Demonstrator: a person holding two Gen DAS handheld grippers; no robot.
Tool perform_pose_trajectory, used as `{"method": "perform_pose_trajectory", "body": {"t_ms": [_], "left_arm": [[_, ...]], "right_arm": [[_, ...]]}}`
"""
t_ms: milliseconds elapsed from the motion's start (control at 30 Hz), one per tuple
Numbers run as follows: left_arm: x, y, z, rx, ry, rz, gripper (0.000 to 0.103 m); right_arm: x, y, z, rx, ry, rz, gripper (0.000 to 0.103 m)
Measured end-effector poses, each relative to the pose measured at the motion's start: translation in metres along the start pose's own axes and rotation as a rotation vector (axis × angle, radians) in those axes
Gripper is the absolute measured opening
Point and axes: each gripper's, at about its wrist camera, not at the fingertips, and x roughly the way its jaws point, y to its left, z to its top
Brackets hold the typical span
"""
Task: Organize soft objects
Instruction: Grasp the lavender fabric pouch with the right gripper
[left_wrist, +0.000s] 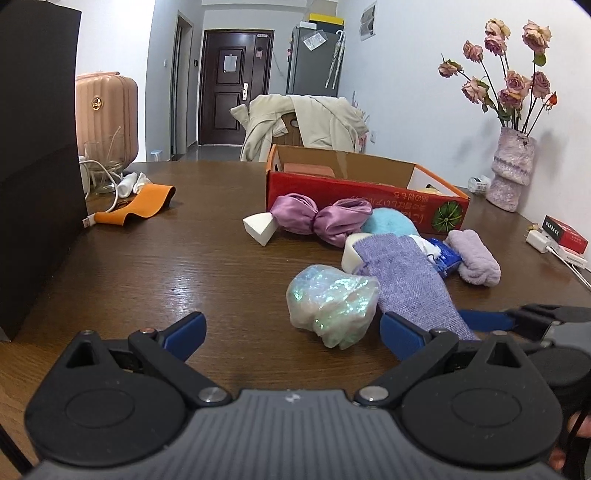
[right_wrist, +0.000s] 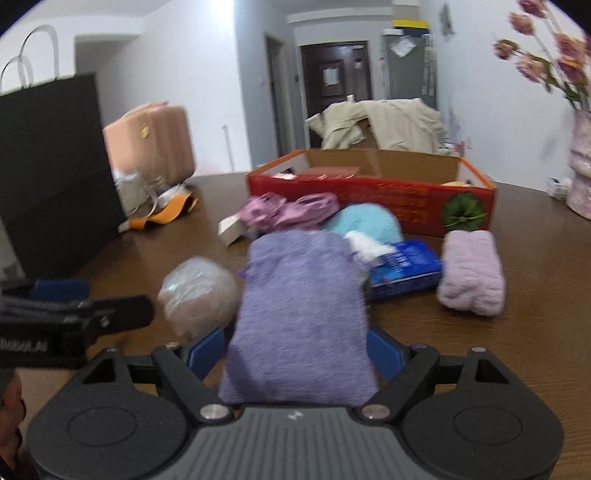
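A purple knit pouch (right_wrist: 299, 314) lies on the brown table (right_wrist: 517, 362), its near end between the blue pads of my right gripper (right_wrist: 295, 345). The pads stand at its two sides and I see no squeeze in the cloth. My left gripper (left_wrist: 291, 325) is open and holds nothing, with an iridescent plastic bundle (left_wrist: 332, 302) just ahead, to the right of its middle. Further back lie a pink satin bow (left_wrist: 317, 218), a white sponge wedge (left_wrist: 260, 229), a turquoise fluffy ball (left_wrist: 391, 221), a blue tissue pack (right_wrist: 404, 267) and a lilac rolled towel (right_wrist: 471, 273).
An open red cardboard box (left_wrist: 354, 195) stands behind the pile. A tall black paper bag (left_wrist: 37, 166) fills the left side. An orange strap and a white cable (left_wrist: 136, 205) lie at the back left. At the right stand a vase of dried roses (left_wrist: 511, 170) and a charger (left_wrist: 539, 240).
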Motion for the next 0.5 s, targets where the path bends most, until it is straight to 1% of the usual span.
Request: {"method": "perform_pose_trajectory", "body": {"t_ms": [33,67,100,167,233,267,300,333,367,400,467,500], "left_arm": [[0.0,-0.001,0.0,0.001,0.002,0.0,0.103],[-0.001,-0.002,-0.001,0.004,0.003,-0.002,0.103],[-0.001,-0.004,-0.001,0.006,0.007,-0.003,0.103],[-0.001,-0.01,-0.002,0.015,0.014,-0.012,0.103],[0.0,-0.017,-0.003,0.02,0.025,-0.032,0.103],[0.001,-0.021,-0.003,0.018,0.035,-0.046,0.103],[0.003,-0.026,-0.003,0.013,0.049,-0.067,0.103],[0.005,-0.031,-0.002,0.007,0.067,-0.095,0.103],[0.008,-0.036,-0.001,0.002,0.086,-0.123,0.103],[0.011,-0.044,0.0,-0.005,0.108,-0.154,0.103],[0.016,-0.056,0.001,-0.015,0.137,-0.212,0.102],[0.018,-0.061,0.0,-0.023,0.142,-0.23,0.102]], "right_arm": [[0.003,0.002,-0.002,-0.03,0.019,0.001,0.059],[0.003,0.003,-0.003,-0.05,0.033,0.001,0.056],[0.001,0.001,-0.005,-0.061,0.035,0.002,0.053],[-0.012,-0.007,-0.007,-0.07,0.036,0.019,0.051],[-0.029,-0.018,-0.012,-0.118,0.035,0.048,0.055],[-0.039,-0.025,-0.017,-0.16,0.049,0.067,0.067],[-0.044,-0.032,-0.019,-0.185,0.067,0.065,0.077],[-0.052,-0.041,-0.022,-0.193,0.076,0.023,0.078],[-0.06,-0.052,-0.022,-0.169,0.059,-0.034,0.079],[-0.066,-0.061,-0.023,-0.136,0.045,-0.062,0.079],[-0.077,-0.083,-0.022,-0.027,0.018,-0.102,0.079],[-0.081,-0.092,-0.023,0.021,0.003,-0.118,0.079]]}}
